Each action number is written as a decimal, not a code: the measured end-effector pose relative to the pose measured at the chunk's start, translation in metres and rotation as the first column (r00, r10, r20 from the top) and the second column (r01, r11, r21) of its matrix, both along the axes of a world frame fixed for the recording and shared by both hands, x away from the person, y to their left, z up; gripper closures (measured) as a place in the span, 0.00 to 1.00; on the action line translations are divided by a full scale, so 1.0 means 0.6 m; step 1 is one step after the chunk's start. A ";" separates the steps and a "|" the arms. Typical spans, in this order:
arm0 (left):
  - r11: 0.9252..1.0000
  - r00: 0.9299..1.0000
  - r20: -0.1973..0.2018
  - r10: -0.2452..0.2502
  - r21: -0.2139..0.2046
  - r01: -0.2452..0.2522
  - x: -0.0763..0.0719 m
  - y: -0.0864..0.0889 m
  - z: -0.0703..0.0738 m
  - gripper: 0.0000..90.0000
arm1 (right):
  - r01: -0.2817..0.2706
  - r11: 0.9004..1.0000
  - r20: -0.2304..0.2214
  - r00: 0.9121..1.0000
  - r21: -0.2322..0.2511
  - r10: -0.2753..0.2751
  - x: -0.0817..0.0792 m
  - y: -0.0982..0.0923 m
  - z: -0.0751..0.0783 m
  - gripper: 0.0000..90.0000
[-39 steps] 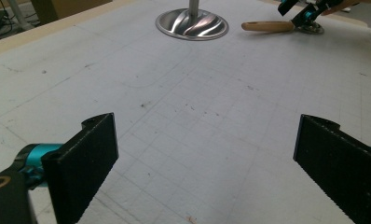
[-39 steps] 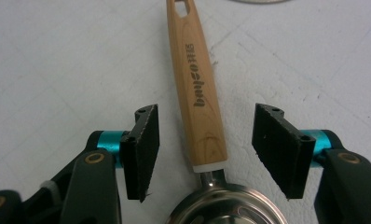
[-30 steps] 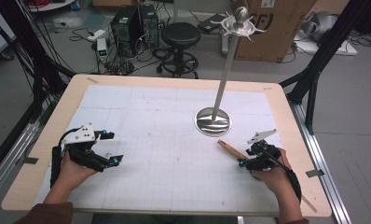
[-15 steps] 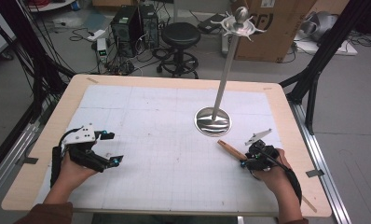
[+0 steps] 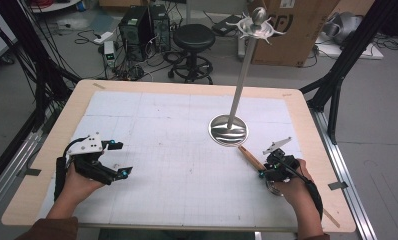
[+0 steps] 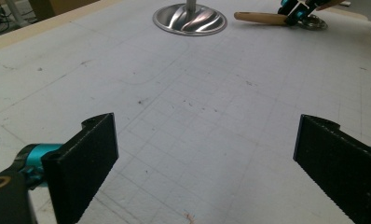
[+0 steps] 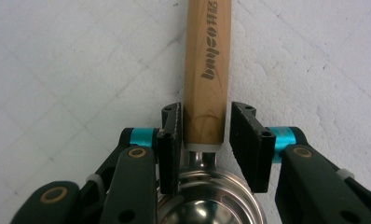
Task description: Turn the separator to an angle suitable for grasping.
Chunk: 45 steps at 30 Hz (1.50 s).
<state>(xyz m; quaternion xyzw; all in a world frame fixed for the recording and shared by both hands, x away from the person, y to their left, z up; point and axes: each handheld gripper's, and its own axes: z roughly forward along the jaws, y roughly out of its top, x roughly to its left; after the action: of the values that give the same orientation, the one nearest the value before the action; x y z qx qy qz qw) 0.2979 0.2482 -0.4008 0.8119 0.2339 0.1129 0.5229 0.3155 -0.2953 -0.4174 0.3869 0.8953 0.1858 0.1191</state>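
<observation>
A wooden handle (image 5: 249,157) printed with dark lettering lies on the white gridded mat, ending in a shiny metal bowl (image 7: 207,200). My right gripper (image 5: 262,171) sits low over it at the right of the table. In the right gripper view its black jaws (image 7: 204,126) press both sides of the handle (image 7: 207,60) just above the bowl. My left gripper (image 5: 124,158) rests at the left of the mat, wide open with bare mat between its jaws (image 6: 207,158). The left gripper view shows the handle (image 6: 260,17) far off.
A tall metal stand rises from a round polished base (image 5: 228,130) just beyond the handle's tip, with hooks at its top (image 5: 257,22). The base (image 6: 189,19) also appears in the left gripper view. The mat (image 5: 187,150) lies on a wooden tabletop; a stool and boxes stand behind.
My right gripper has shifted slightly toward the person over the handle. The left gripper has stayed where it was.
</observation>
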 end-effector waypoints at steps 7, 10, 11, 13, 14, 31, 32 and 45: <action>1.000 1.000 0.000 0.000 0.004 0.000 0.000 0.000 0.000 0.08 | -0.012 1.000 -0.007 1.000 -0.012 0.012 0.003 0.002 -0.002 0.72; 1.000 1.000 0.000 -0.002 0.007 0.002 0.000 -0.001 0.000 0.08 | 0.000 1.000 -0.024 1.000 -0.021 -0.001 0.004 0.006 -0.001 0.72; 1.000 1.000 0.001 -0.003 0.011 0.003 0.000 -0.001 -0.001 0.08 | 0.005 1.000 -0.028 1.000 -0.028 -0.006 0.005 0.007 0.000 0.70; 1.000 1.000 0.000 -0.002 0.011 0.002 0.000 -0.003 -0.002 0.08 | 0.014 0.999 -0.032 0.999 -0.039 -0.015 0.006 0.009 0.000 0.69; 1.000 1.000 0.000 -0.001 0.015 0.001 0.000 -0.003 -0.001 0.08 | 0.013 0.999 -0.039 0.999 -0.044 -0.014 0.009 0.010 0.000 0.69; 1.000 1.000 -0.001 -0.009 0.022 0.009 0.000 -0.007 -0.003 0.08 | 0.001 1.000 -0.082 0.997 -0.024 -0.003 0.016 0.008 0.001 0.76; 1.000 1.000 -0.001 -0.009 0.022 0.009 0.000 -0.007 -0.003 0.08 | -0.001 1.000 -0.081 0.997 -0.015 -0.001 0.016 0.007 0.001 0.76; 1.000 1.000 0.000 -0.005 0.017 0.005 0.000 -0.003 -0.001 0.08 | -0.028 0.998 -0.048 0.998 0.063 0.031 0.008 -0.001 0.008 0.76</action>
<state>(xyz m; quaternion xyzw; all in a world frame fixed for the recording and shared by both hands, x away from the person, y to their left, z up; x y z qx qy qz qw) 0.2980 0.2464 -0.4015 0.8169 0.2306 0.1136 0.5163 0.3203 -0.2957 -0.4126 0.3818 0.8973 0.2057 0.0823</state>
